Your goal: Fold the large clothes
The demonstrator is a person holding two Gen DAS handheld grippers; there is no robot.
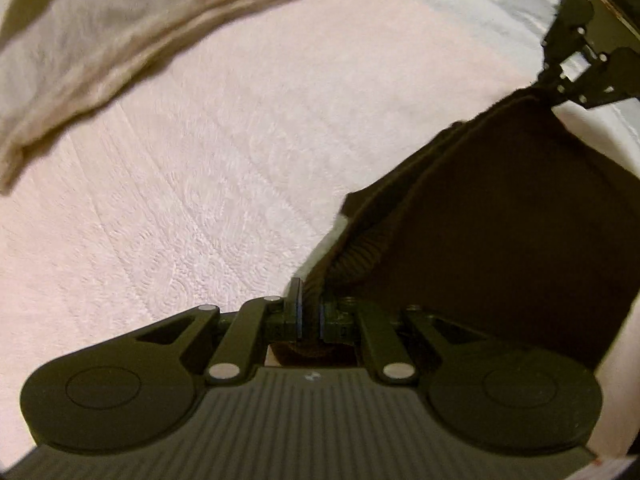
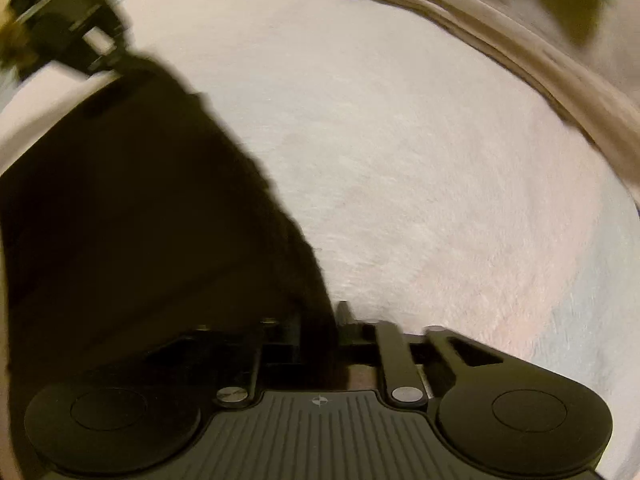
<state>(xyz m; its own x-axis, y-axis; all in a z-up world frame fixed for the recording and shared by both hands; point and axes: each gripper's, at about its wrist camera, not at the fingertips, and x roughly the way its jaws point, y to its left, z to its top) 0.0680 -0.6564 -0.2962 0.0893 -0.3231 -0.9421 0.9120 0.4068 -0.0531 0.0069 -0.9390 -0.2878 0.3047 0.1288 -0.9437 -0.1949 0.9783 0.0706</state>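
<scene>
A dark brown knit garment [image 1: 500, 208] hangs stretched between my two grippers above a pale pink bed cover [image 1: 220, 168]. My left gripper [image 1: 310, 312] is shut on a ribbed edge of it. In the left wrist view the right gripper [image 1: 560, 88] pinches the far corner at the upper right. In the blurred right wrist view the garment [image 2: 132, 220] fills the left side; my right gripper [image 2: 318, 320] is shut on its edge, and the left gripper [image 2: 108, 60] holds the far corner at the upper left.
A beige garment [image 1: 92, 40] lies bunched along the far side of the bed cover, also visible as the beige garment [image 2: 540, 52] at the upper right. The pink cover [image 2: 400, 160] spreads wide between it and the grippers.
</scene>
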